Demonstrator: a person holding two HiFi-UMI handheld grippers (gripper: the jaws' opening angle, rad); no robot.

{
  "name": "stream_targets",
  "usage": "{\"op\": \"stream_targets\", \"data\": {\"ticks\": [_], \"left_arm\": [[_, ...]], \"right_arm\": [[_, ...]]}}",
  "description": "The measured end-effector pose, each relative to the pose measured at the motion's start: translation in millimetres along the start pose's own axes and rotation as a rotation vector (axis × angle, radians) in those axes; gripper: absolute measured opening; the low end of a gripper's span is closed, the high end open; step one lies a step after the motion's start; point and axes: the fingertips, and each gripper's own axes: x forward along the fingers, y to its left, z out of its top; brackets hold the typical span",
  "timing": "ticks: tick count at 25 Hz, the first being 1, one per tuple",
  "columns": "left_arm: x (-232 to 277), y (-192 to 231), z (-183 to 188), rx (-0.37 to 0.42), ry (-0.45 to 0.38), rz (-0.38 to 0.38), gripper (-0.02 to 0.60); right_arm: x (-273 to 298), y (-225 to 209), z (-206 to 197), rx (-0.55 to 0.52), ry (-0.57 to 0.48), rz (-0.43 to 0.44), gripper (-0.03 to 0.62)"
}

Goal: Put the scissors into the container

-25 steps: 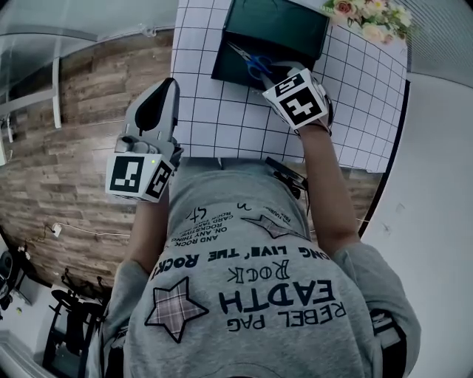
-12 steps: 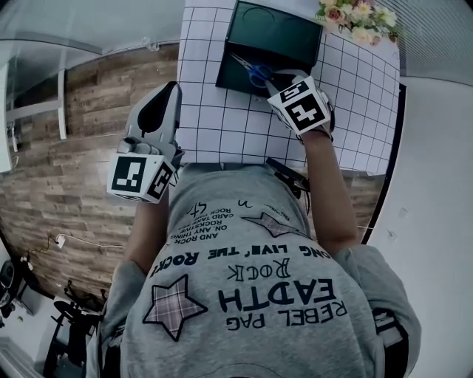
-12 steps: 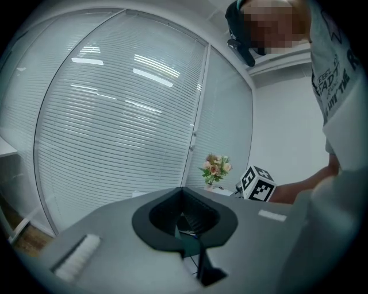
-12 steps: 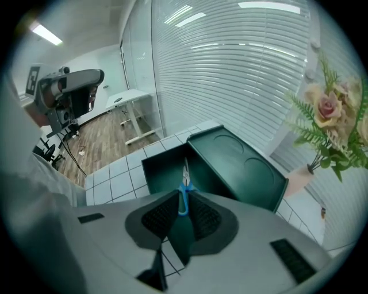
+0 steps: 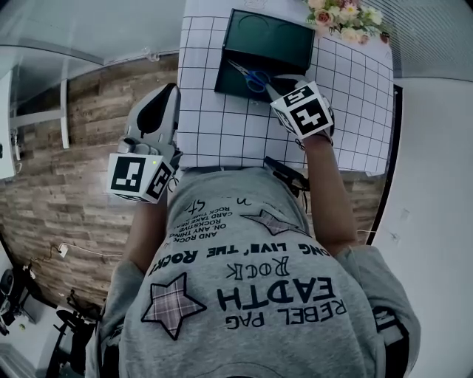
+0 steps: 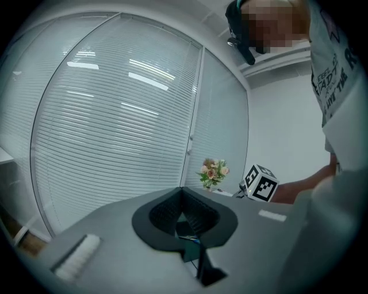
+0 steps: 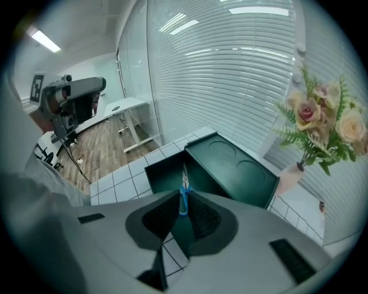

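Blue-handled scissors (image 5: pixel 251 76) lie in the near left part of the dark green container (image 5: pixel 295 33), blades pointing away from me. My right gripper (image 5: pixel 279 81) sits just behind their handle. In the right gripper view its jaws (image 7: pixel 184 198) are closing, with a narrow gap left between them. A strip of the blue handle shows in that gap, with the blades of the scissors (image 7: pixel 184 175) beyond, over the container (image 7: pixel 241 172). I see no pad pressing on the handle. My left gripper (image 5: pixel 171 88) hangs off the table's left side, shut and empty (image 6: pixel 182 192).
The container rests on a white gridded mat (image 5: pixel 222 125) that covers the table. A bunch of flowers (image 5: pixel 344 15) stands at the far right corner, beside the container. Wooden floor lies left of the table. White blinds fill the background in both gripper views.
The right gripper has drawn back slightly toward me while the scissors stay in the container. The left gripper has held still.
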Motion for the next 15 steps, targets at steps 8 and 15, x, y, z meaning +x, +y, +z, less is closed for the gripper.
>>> {"op": "stream_targets", "data": {"ticks": [8, 15], "left_arm": [[2, -10, 16, 0.032, -0.030, -0.023, 0.011], [3, -18, 26, 0.051, -0.048, -0.043, 0.009]], "right_arm": [[-20, -2, 3, 0.031, -0.058, -0.015, 0.048], [-36, -2, 4, 0.051, -0.103, -0.027, 0.046]]}}
